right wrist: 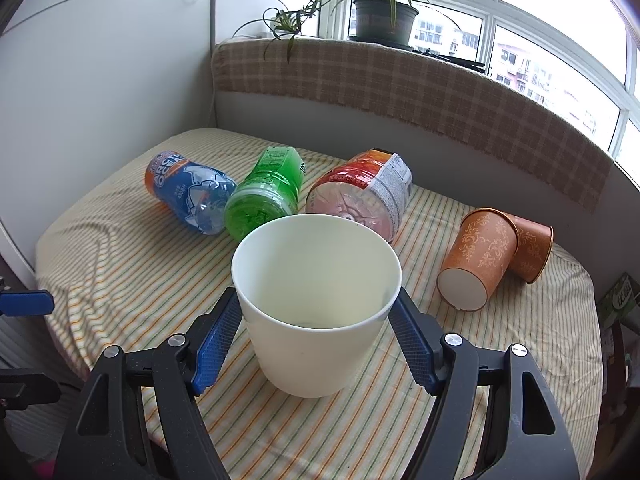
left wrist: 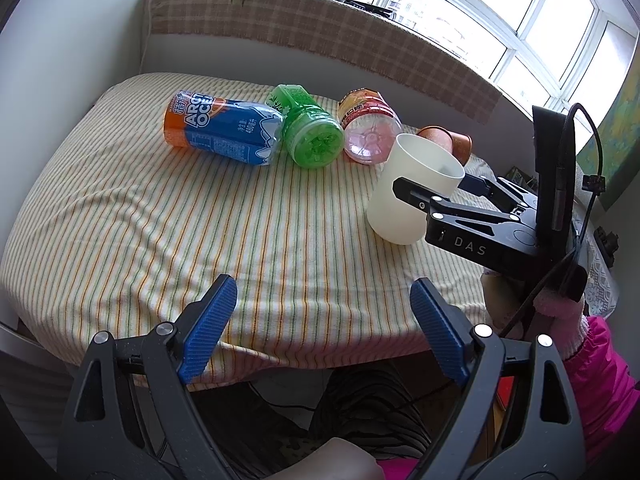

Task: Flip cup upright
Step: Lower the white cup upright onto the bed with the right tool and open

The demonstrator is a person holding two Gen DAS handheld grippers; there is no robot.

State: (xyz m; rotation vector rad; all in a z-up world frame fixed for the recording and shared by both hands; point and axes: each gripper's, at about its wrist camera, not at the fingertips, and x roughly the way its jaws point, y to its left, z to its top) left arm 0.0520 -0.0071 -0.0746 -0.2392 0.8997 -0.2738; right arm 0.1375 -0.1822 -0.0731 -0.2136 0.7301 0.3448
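Observation:
A cream plastic cup (right wrist: 316, 308) stands upright, mouth up, on the striped tablecloth (right wrist: 120, 272). My right gripper (right wrist: 316, 320) is shut on the cup, one blue pad on each side just below the rim. In the left wrist view the cup (left wrist: 404, 196) stands at the right with the right gripper's black fingers (left wrist: 416, 196) clamped around it. My left gripper (left wrist: 322, 320) is open and empty, at the table's near edge, well to the left of the cup.
Three bottles lie on their sides behind the cup: blue (right wrist: 188, 192), green (right wrist: 264, 196), red (right wrist: 360, 196). Two orange paper cups (right wrist: 488, 256) lie on their sides to the right. A windowsill with a potted plant (right wrist: 380, 16) runs behind the table.

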